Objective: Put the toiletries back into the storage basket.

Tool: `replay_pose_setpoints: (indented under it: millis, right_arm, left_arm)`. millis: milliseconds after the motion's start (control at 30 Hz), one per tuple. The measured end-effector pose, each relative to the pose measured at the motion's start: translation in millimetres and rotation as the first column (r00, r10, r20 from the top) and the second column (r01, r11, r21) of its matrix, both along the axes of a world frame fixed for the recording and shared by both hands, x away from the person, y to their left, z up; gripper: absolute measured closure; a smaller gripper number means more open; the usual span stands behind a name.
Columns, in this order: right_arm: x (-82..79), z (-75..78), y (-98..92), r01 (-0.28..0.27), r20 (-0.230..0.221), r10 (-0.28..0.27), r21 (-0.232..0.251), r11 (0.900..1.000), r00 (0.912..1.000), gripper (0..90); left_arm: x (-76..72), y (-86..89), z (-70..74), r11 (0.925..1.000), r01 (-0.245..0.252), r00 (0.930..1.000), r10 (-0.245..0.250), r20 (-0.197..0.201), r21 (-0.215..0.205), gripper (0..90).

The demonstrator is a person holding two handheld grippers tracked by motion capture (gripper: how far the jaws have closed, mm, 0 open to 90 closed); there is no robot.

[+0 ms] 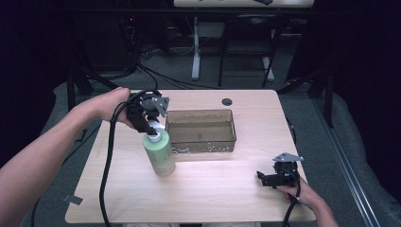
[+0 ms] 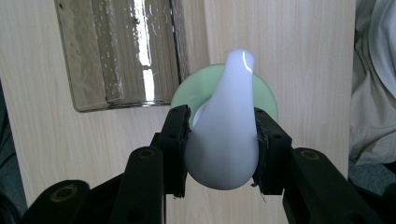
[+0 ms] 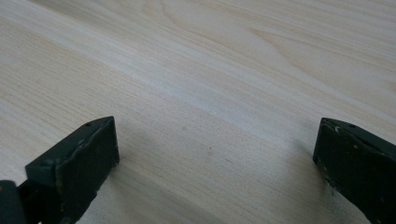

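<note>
Standing upright on the pale wooden worktop (image 1: 213, 189) beside a clear rectangular plastic bin (image 1: 201, 130), the pale green pump bottle (image 1: 160, 153) has its white pump head (image 2: 226, 135) clamped by the left gripper (image 2: 223, 147), hiding its neck. The right gripper (image 3: 215, 154) rests spread apart, near the worktop's right edge.

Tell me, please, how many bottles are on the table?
1. A green bottle with a white pump top stands left of the clear container; the left gripper is shut on its pump. Nothing seems hidden behind it.
</note>
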State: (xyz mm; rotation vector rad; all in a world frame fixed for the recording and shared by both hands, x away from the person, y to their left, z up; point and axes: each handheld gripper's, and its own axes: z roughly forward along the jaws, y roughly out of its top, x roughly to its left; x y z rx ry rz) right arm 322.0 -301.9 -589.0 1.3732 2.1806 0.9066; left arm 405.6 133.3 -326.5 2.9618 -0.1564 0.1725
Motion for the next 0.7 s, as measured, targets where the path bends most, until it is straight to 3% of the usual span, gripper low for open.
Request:
replay_pose_setpoints:
  millis: [300, 700]
  right_arm:
    - [-0.5, -0.2, -0.2, 0.0, 0.001, 0.0, 0.001, 1.0, 1.0, 0.0]
    - [-0.5, 0.1, -0.6, -0.003, -0.001, 0.003, -0.003, 1.0, 1.0, 0.0]
  left_arm:
    - [0.5, -7.3, 0.4, 0.9987, -0.001, 1.0, 0.0, 0.009, 0.051, 62.6]
    - [-1.1, -5.6, 0.5, 0.9991, 0.002, 0.9999, -0.003, 0.016, 0.043, 63.1]
